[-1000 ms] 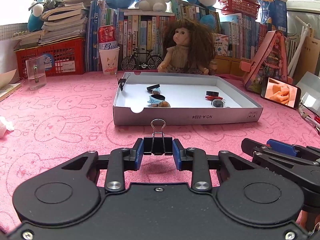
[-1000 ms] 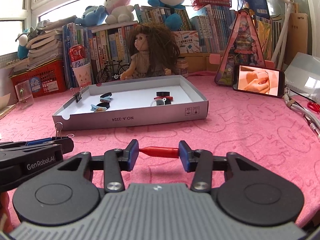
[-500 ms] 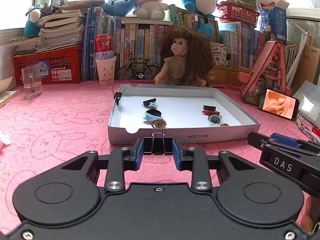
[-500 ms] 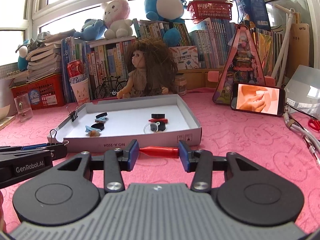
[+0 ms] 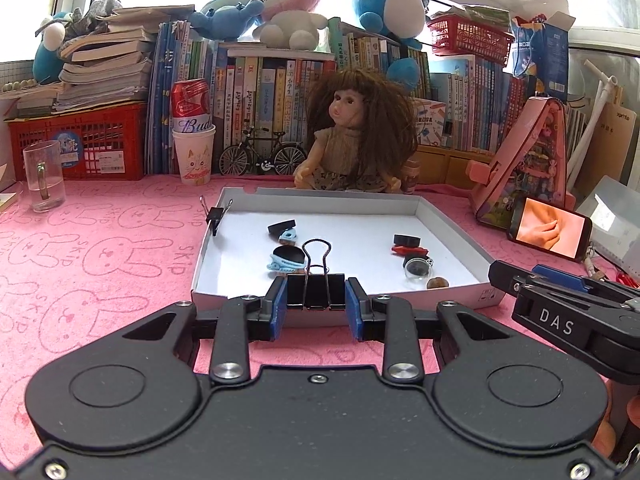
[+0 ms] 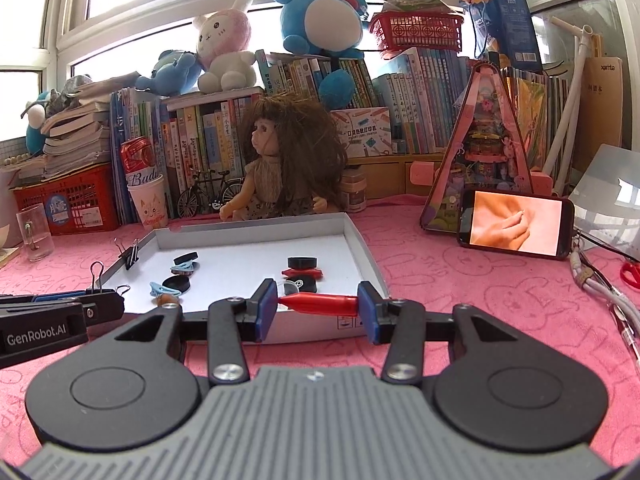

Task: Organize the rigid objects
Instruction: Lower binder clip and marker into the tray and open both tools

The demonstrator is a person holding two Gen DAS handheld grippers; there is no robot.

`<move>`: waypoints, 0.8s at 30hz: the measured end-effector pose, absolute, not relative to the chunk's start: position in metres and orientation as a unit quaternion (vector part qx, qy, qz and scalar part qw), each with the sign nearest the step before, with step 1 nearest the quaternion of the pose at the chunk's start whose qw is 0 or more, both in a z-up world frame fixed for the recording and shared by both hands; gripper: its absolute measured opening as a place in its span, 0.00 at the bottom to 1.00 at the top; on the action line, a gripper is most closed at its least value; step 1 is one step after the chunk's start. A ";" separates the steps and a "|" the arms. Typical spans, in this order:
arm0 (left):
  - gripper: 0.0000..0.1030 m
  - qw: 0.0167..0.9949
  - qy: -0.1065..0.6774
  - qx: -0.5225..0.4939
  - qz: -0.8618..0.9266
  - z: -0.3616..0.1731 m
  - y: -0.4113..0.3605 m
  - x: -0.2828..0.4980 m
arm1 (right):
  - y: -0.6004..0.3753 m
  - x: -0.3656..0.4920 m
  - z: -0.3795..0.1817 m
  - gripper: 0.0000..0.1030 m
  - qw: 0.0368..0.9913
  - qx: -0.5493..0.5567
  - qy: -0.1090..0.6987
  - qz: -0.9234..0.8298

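My left gripper (image 5: 316,308) is shut on a black binder clip (image 5: 316,290) with its wire loop standing up, just above the near wall of the white box lid (image 5: 448,220). My right gripper (image 6: 318,306) is shut on a red pen-like piece (image 6: 320,303) held crosswise, also at the lid's near wall (image 6: 368,256). Inside the lid lie black discs (image 5: 406,239), blue clips (image 5: 285,262), a red piece (image 5: 408,249), a small glass bulb (image 5: 418,270) and a brown bead (image 5: 436,282). Another binder clip (image 5: 216,214) grips the lid's left rim.
A doll (image 5: 356,136) sits behind the lid, with books, plush toys, a toy bicycle (image 5: 262,156) and a can on a paper cup (image 5: 193,136) at the back. A glass mug (image 5: 42,176) stands left; a phone (image 6: 516,228), cables and scissors (image 6: 632,274) lie right on the pink cloth.
Both grippers have moved forward and up toward the lid with their loads; the lid now looks closer and its inside shows more. Neither grip has changed.
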State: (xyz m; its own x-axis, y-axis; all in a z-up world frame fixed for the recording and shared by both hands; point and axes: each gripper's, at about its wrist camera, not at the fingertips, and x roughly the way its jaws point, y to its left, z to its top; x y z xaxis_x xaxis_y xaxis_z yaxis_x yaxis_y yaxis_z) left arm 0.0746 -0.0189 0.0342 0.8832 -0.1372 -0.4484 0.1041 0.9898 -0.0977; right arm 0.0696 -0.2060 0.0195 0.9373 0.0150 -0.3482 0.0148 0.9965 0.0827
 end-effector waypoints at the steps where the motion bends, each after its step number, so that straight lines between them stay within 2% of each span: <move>1: 0.28 0.970 0.234 -0.036 -0.063 0.034 -0.019 0.077 | -0.206 0.071 0.020 0.48 0.983 0.042 0.177 0.000; 24: 0.28 0.967 0.244 -0.042 -0.053 0.030 -0.013 0.105 | -0.204 0.093 0.019 0.48 0.982 0.035 0.188 0.004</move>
State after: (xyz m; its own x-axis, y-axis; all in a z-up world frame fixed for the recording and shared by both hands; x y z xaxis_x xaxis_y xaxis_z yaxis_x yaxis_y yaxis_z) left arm 0.1053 -0.0128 0.0305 0.8756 -0.1235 -0.4670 0.0823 0.9908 -0.1077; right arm 0.0926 -0.2043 0.0190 0.9293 0.0211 -0.3687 0.0055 0.9975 0.0709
